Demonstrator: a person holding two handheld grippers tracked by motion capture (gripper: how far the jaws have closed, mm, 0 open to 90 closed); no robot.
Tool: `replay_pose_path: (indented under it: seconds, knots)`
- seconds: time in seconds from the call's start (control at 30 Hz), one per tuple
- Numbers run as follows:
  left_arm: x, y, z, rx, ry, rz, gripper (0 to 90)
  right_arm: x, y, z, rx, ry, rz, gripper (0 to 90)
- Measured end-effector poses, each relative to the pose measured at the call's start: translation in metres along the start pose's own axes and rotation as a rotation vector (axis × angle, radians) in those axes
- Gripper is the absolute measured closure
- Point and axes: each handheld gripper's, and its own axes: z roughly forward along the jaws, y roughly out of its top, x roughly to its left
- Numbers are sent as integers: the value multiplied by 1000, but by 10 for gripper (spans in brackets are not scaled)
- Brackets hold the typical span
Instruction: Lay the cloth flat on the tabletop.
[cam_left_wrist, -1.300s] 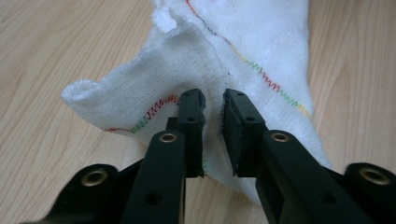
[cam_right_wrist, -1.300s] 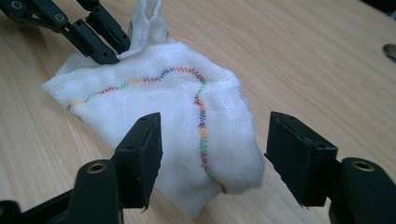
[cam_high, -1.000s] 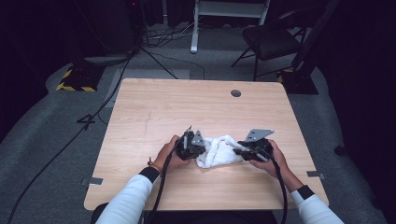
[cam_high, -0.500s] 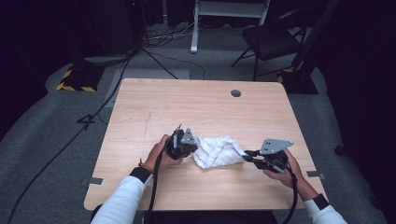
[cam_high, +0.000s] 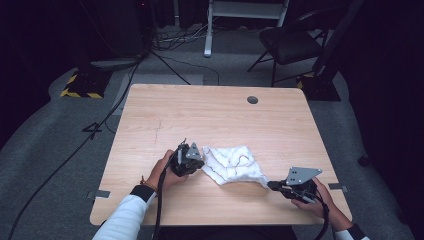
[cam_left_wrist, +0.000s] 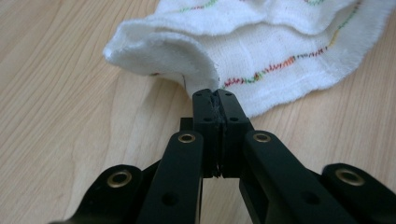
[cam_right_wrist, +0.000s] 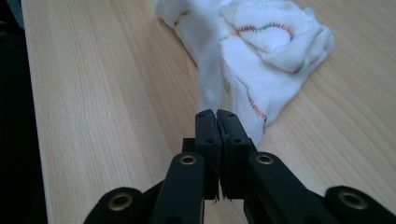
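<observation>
A white cloth (cam_high: 232, 165) with thin rainbow stitching lies rumpled on a pale wooden table (cam_high: 210, 115), toward the edge nearest the person. The left gripper (cam_high: 199, 167) sits at the cloth's left edge, its jaws pressed together on a raised fold of the fabric (in the left gripper view the cloth (cam_left_wrist: 261, 51) curls up just above the pinched tips). The right gripper (cam_high: 272, 184) is off the cloth's right near corner, closer to the table's front edge. Its jaws have just been closing and now meet on a drawn-out corner of the cloth (cam_right_wrist: 252, 60), which stretches from the bunched heap to the tips. Between the two grippers the cloth is partly spread and still creased. A small dark round hole (cam_high: 252, 99) lies well beyond the cloth, near the table's far edge.
</observation>
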Motion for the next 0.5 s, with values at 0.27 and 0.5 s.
replay_pose_path:
  seconds: [0.27, 0.5]
  knots:
    - [4, -8, -12, -43, 20, -36, 856, 1, -11, -5, 23, -38, 31, 835]
    - [-2, 1, -9, -84, 10, -6, 704, -1, -4, -10, -28, -89, 42, 733]
